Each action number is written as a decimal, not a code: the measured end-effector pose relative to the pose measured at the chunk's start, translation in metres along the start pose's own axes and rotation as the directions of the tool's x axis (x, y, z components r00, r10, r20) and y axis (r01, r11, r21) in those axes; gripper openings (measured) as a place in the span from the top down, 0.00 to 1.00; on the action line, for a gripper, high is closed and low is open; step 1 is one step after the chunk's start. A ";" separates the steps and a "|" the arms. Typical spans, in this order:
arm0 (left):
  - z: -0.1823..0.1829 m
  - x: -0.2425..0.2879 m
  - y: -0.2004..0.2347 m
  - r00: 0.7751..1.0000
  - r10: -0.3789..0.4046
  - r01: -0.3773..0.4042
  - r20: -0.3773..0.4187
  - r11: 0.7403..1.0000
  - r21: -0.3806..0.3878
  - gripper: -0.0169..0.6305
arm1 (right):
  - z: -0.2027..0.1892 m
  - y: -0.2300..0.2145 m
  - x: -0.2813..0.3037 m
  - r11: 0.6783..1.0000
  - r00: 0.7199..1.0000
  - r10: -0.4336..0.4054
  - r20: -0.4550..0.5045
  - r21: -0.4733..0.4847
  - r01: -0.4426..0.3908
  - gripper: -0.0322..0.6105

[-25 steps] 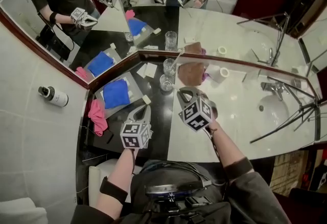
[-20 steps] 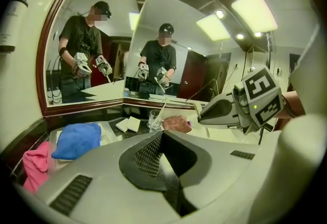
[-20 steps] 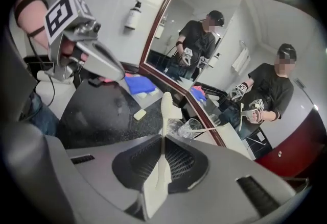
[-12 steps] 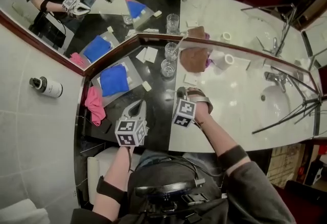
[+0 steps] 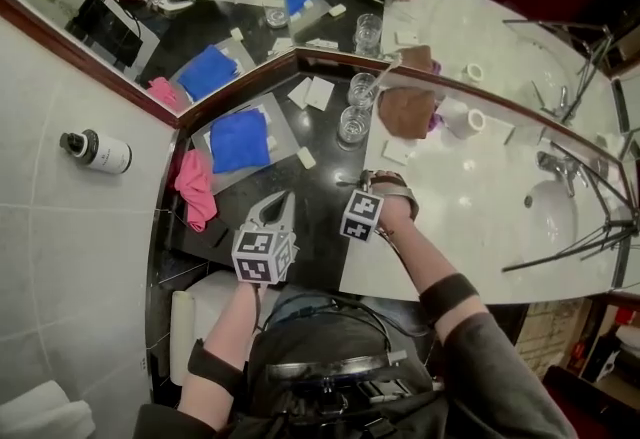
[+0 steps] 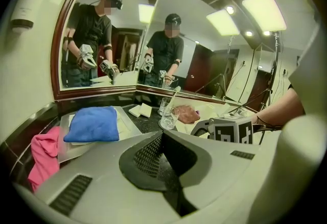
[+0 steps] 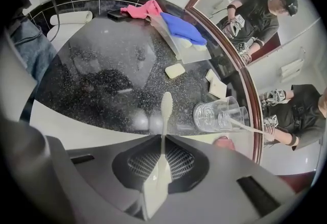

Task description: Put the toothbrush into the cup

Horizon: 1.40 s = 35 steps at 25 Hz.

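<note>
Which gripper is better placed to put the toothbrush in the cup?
Right: the right gripper is shut on the slim white toothbrush, near the nearer clear glass cup; the left gripper is shut and empty.

From your head, the right tool (image 5: 364,195) points so steeply down that its marker cube and your hand (image 5: 393,205) cover its jaws, and you cannot see the toothbrush there. In the right gripper view, the toothbrush (image 7: 164,110) runs in between the jaws and its lower end is lost in the dark behind them. The stick in the far cup (image 5: 363,89) is too thin to name. Tripod legs (image 5: 570,247) cross the sink (image 5: 556,217) at the counter's (image 5: 470,217) right end.
</note>
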<state>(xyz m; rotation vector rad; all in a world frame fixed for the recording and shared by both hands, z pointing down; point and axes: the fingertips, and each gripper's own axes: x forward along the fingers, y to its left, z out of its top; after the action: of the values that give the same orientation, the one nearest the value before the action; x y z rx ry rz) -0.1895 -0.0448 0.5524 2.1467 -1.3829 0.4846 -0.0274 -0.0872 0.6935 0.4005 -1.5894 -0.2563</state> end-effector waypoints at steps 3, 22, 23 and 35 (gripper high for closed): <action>-0.002 0.001 0.003 1.000 0.005 -0.005 0.000 1.000 -0.006 0.97 | 0.003 0.006 0.011 1.000 1.000 0.029 0.002 -0.004 -0.029 0.88; -0.019 -0.005 0.011 0.999 0.035 -0.035 -0.016 0.999 -0.038 0.97 | 0.005 0.017 0.034 0.998 0.998 0.055 0.040 -0.020 -0.054 0.77; -0.019 -0.005 0.010 0.999 0.034 -0.034 -0.016 0.999 -0.038 0.97 | 0.005 0.017 0.033 0.998 0.998 0.056 0.041 -0.020 -0.055 0.77; -0.003 0.001 -0.001 1.000 0.022 -0.021 0.018 1.000 -0.007 0.97 | 0.006 -0.022 -0.042 0.982 0.979 -0.010 0.202 0.186 -0.028 0.92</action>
<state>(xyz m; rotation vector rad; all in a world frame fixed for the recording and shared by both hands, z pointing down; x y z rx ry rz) -0.1878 -0.0433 0.5547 2.1374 -1.4166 0.4694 -0.0300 -0.0903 0.6463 0.5261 -1.8227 -0.1431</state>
